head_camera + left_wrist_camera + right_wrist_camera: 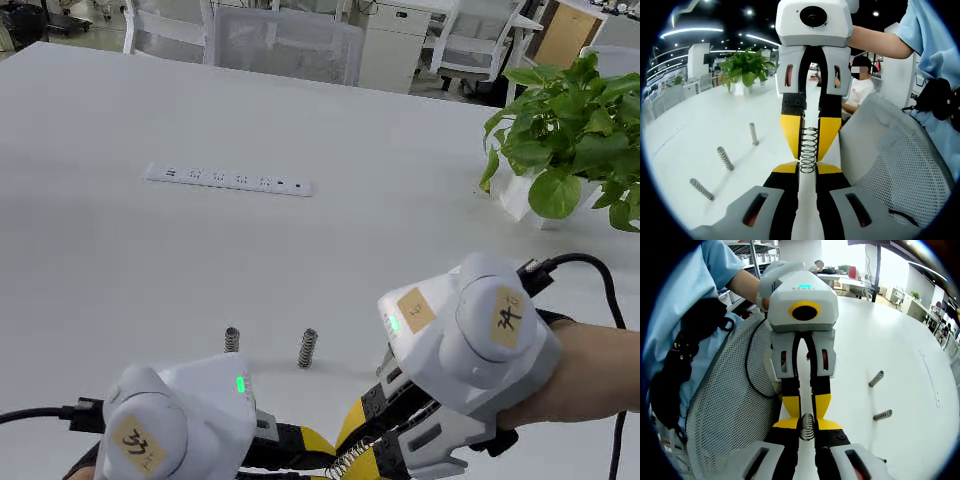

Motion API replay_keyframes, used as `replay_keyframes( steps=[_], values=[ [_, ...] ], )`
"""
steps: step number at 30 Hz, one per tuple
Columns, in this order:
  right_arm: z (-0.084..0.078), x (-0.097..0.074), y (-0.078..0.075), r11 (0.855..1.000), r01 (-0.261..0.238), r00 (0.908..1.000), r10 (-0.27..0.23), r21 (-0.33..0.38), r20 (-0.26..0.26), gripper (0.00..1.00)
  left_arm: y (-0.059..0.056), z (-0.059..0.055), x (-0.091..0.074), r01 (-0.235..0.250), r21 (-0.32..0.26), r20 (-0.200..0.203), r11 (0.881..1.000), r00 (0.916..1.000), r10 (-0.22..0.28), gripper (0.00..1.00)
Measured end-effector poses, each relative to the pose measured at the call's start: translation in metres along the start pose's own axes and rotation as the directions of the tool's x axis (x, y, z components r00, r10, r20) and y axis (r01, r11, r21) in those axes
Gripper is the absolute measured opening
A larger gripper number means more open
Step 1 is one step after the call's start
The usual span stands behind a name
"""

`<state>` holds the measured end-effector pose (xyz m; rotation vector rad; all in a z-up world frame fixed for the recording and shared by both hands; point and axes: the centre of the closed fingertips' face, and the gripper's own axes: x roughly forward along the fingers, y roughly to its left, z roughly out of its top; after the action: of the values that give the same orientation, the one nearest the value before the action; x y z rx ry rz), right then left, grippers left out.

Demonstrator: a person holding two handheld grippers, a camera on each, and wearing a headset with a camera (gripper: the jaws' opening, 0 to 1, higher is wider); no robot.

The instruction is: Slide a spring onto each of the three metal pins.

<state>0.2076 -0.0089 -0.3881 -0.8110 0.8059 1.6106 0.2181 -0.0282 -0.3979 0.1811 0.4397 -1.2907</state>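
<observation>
A loose steel spring [350, 461] hangs low in front of me between the two grippers, which face each other tip to tip. My left gripper [318, 446] points right and is shut on one end of that spring [808, 150]. My right gripper [366, 440] points left and down and is shut on the same spring [806, 426]. Farther out on the white table [120, 250] stand two pins, each with a spring on it [232, 340] [307, 348]. The left gripper view also shows a bare pin [754, 134] beyond the two sprung ones [725, 158] [702, 189].
A white power strip [228, 180] lies mid-table. A leafy plant [570, 130] in a white pot stands at the right edge. A mesh chair [900, 150] is close behind the grippers, and a seated person [860, 85] is farther off. Chairs line the table's far side.
</observation>
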Motion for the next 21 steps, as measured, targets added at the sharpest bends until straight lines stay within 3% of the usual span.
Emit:
replay_keyframes(
  steps=[4, 10, 16, 21],
  values=[
    [0.001, -0.001, -0.003, 1.0, 0.005, 0.9999, -0.005, 0.002, 0.009, 0.07, 0.009, -0.002, -0.004, -0.044, -0.039, 0.015, 0.998, 0.9989, 0.044, 0.16],
    [-0.003, -0.003, -0.005, 1.0, 0.008, 1.0, -0.008, 0.004, 0.002, 0.07, 0.021, -0.003, -0.014, -0.11, -0.048, 0.027, 0.993, 0.9934, 0.111, 0.31],
    [-0.011, -0.006, -0.008, 1.0, 0.012, 0.9998, -0.012, 0.009, -0.017, 0.07, 0.039, -0.006, -0.029, -0.217, -0.077, 0.034, 0.973, 0.9749, 0.22, 0.48],
    [-0.016, -0.009, -0.009, 1.0, 0.016, 0.9994, -0.015, 0.011, -0.03, 0.07, 0.053, -0.01, -0.042, -0.299, -0.112, 0.041, 0.948, 0.9515, 0.305, 0.62]
  ],
)
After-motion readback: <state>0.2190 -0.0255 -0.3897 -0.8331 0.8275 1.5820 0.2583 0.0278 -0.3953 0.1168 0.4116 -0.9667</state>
